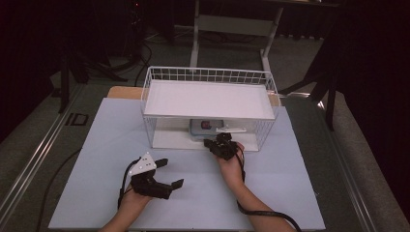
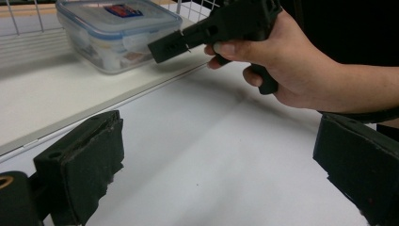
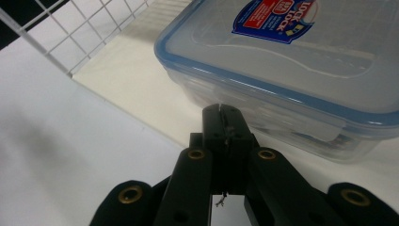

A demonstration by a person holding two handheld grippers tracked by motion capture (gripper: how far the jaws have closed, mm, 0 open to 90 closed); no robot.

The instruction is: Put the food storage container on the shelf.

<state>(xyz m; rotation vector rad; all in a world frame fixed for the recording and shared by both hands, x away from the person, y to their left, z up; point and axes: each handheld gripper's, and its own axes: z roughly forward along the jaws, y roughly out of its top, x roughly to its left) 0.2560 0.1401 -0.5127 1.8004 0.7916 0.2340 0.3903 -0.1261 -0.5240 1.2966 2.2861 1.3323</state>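
A clear food container [image 1: 205, 126] with a blue-rimmed lid and a red label stands on the bottom level of a white wire rack [image 1: 208, 99]. My right gripper [image 1: 215, 141] is at the rack's open front, pointing at the container. In the right gripper view its jaws [image 3: 221, 115] are shut with nothing between them, the tip close to the container's [image 3: 291, 61] side wall; I cannot tell if they touch. My left gripper [image 1: 173, 172] rests low over the table at the front left, open and empty. The left gripper view has its pads [image 2: 84, 165] wide apart, with the right gripper [image 2: 164, 47] beyond them.
The rack's solid white upper shelf [image 1: 212, 92] overhangs the container, and wire mesh [image 3: 80, 33] walls close its sides and back. The pale table [image 1: 193, 193] stretches out around both hands. A cable [image 1: 270, 215] trails from the right wrist.
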